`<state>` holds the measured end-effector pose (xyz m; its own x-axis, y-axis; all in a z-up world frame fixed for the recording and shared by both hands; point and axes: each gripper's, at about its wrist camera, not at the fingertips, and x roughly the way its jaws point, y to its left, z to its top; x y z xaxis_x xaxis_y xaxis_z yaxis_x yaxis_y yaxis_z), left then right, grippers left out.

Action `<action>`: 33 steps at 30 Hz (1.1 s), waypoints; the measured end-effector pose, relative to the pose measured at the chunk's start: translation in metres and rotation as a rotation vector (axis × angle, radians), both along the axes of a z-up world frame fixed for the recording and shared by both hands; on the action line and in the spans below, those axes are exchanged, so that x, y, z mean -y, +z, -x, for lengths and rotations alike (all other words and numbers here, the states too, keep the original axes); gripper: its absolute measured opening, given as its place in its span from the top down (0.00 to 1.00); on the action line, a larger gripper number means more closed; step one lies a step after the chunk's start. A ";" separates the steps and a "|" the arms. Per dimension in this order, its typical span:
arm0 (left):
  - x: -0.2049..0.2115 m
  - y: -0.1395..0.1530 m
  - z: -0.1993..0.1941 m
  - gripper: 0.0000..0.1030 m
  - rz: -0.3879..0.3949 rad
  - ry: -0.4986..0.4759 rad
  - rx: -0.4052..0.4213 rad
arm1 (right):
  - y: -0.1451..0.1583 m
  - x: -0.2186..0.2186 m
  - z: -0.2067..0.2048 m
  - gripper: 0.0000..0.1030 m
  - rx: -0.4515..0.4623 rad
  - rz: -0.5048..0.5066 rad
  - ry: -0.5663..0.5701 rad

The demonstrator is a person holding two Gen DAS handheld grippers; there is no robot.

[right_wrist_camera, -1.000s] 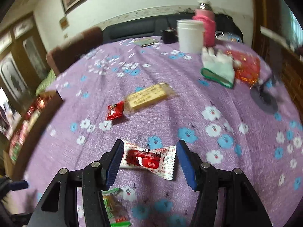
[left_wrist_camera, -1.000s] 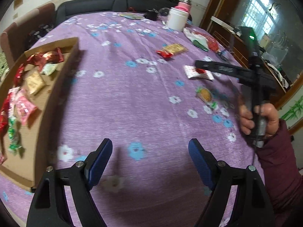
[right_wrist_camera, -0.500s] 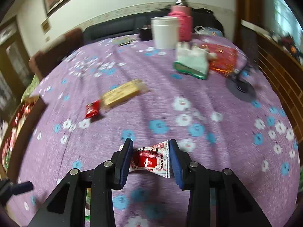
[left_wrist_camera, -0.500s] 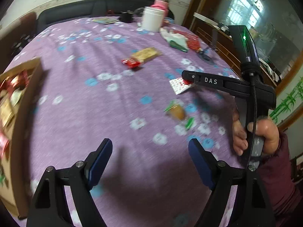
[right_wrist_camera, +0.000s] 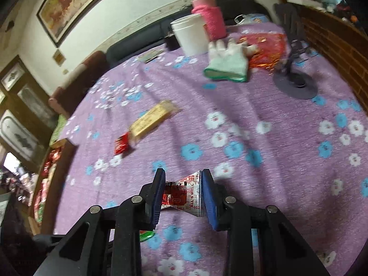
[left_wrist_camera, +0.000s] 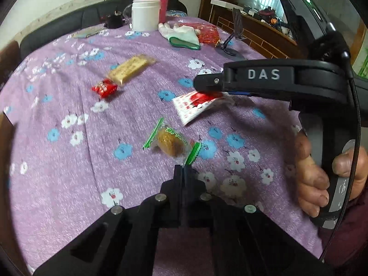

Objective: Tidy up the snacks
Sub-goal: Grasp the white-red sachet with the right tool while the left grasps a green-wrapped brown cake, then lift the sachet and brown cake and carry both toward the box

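My left gripper [left_wrist_camera: 184, 169] is shut on the green end flap of a clear-wrapped brown cake [left_wrist_camera: 171, 141] that lies on the purple flowered tablecloth [left_wrist_camera: 69, 161]. My right gripper [right_wrist_camera: 184, 192] is shut on a red-and-white snack packet [right_wrist_camera: 184, 193] and holds it just above the cloth; the same packet [left_wrist_camera: 197, 102] shows under the right gripper's fingers in the left wrist view. A yellow wafer bar [right_wrist_camera: 153, 120] and a small red packet [right_wrist_camera: 122, 143] lie further back. A cardboard box [right_wrist_camera: 49, 179] with several snacks is at the left.
At the back stand a white jar [right_wrist_camera: 191, 35] and a pink-sleeved bottle [right_wrist_camera: 208, 16]. A white glove [right_wrist_camera: 227, 63], a red foil bag [right_wrist_camera: 266, 46] and a black phone stand [right_wrist_camera: 295, 81] lie at the back right. A sofa runs behind the table.
My left gripper swung right away from the box and closed on the cake's wrapper end. My right gripper closed on the red-and-white packet and lifted it slightly.
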<state>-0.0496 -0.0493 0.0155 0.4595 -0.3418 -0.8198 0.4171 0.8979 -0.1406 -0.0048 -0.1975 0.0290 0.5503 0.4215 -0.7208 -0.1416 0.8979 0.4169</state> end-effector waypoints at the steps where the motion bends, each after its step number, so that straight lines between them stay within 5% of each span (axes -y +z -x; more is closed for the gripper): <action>1: -0.003 0.001 0.001 0.99 -0.002 0.006 0.005 | -0.002 -0.003 -0.001 0.67 -0.015 -0.023 0.033; 5: -0.023 0.007 0.008 0.99 0.009 0.038 0.020 | -0.004 -0.015 0.000 0.63 -0.033 -0.018 0.083; 11: -0.058 0.013 0.015 0.99 0.021 0.094 0.014 | 0.003 -0.012 0.006 0.60 0.034 0.145 -0.048; 15: -0.070 0.016 0.012 0.95 0.055 0.125 -0.006 | 0.015 -0.030 0.016 0.25 0.142 0.104 0.054; 17: -0.068 0.016 0.011 0.69 0.073 0.129 -0.008 | 0.011 -0.039 0.014 0.25 0.149 0.113 0.060; 19: -0.065 0.017 0.011 0.59 0.083 0.133 0.006 | 0.001 -0.043 0.008 0.30 0.108 0.111 0.073; 21: -0.063 0.018 0.012 0.59 0.088 0.131 0.009 | -0.007 -0.049 0.005 0.57 0.046 0.172 0.101; 23: -0.063 0.018 0.013 0.59 0.085 0.136 0.008 | -0.009 -0.047 0.006 0.63 0.010 0.232 0.093; 29: -0.066 0.018 0.012 0.57 0.069 0.156 0.009 | -0.006 -0.029 0.009 0.60 -0.084 0.183 0.151; 33: -0.054 0.016 0.004 0.53 0.066 0.142 0.010 | -0.003 -0.019 0.009 0.43 -0.081 0.184 0.119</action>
<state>-0.0535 0.0051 0.0316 0.5147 -0.3256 -0.7932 0.2882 0.9370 -0.1976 -0.0137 -0.1787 0.0257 0.4417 0.3369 -0.8315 -0.2234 0.9389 0.2617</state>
